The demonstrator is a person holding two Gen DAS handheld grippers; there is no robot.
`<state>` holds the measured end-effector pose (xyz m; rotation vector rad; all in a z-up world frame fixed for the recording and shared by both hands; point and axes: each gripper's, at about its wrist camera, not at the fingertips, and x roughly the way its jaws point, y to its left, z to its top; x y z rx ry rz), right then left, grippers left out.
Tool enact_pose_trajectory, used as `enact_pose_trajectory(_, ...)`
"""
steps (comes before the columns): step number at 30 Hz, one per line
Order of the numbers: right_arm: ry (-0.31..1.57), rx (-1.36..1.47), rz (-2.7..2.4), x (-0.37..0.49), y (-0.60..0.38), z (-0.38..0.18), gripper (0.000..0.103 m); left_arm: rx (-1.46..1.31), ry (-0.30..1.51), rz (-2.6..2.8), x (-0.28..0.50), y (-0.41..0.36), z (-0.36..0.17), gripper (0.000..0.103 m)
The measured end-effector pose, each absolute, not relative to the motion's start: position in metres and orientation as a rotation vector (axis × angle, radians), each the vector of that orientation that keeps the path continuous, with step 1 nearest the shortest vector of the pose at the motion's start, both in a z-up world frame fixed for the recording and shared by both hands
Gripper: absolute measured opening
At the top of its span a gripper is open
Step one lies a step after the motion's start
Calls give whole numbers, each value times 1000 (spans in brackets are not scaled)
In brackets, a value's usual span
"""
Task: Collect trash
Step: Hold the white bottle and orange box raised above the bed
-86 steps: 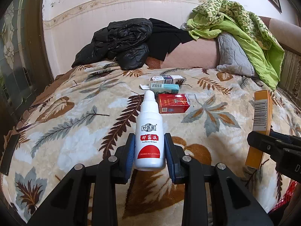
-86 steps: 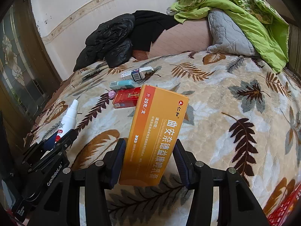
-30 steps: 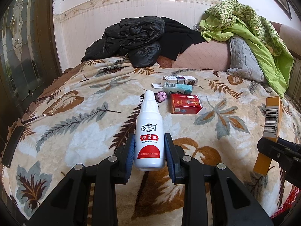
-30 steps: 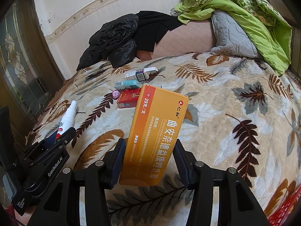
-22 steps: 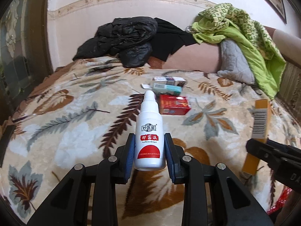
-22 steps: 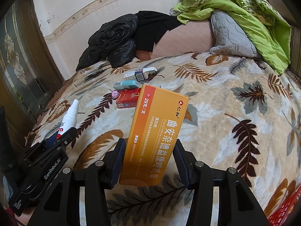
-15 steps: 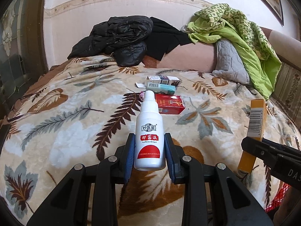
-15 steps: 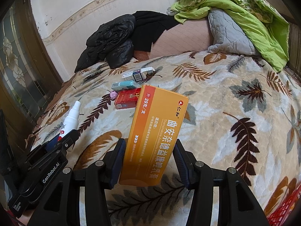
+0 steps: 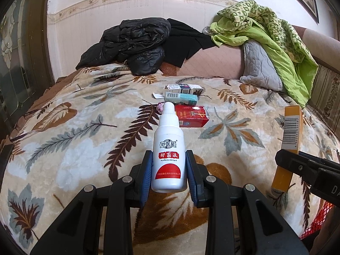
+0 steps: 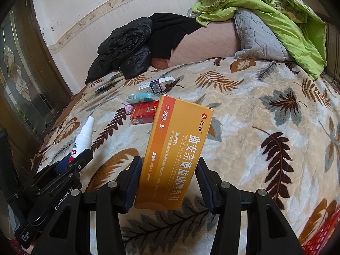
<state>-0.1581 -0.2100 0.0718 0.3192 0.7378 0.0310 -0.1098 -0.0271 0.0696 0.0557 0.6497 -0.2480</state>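
The left gripper (image 9: 169,174) is clamped on a white spray bottle (image 9: 169,155), upright between the blue pads, long axis running away from the camera with its nozzle toward the far wall, above the leaf-patterned blanket (image 9: 70,136). The right gripper (image 10: 167,182) pinches an orange medicine box (image 10: 174,153) by its lower end; the box stands on end, leaning slightly right, long axis pointing up and away. On the blanket beyond lie a red cigarette pack (image 9: 192,118), a teal tube box (image 9: 181,97), a white carton (image 9: 182,88) and a small pink wad (image 9: 159,107). Against half a second ago both grips are unchanged; the view has only shifted slightly over the bed.
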Motion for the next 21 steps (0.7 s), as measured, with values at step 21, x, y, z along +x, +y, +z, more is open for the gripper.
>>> enact_pose_trajectory(21, 735, 321, 30, -159, -211, 72, 55, 56, 651, -272, -113, -32, 69, 29)
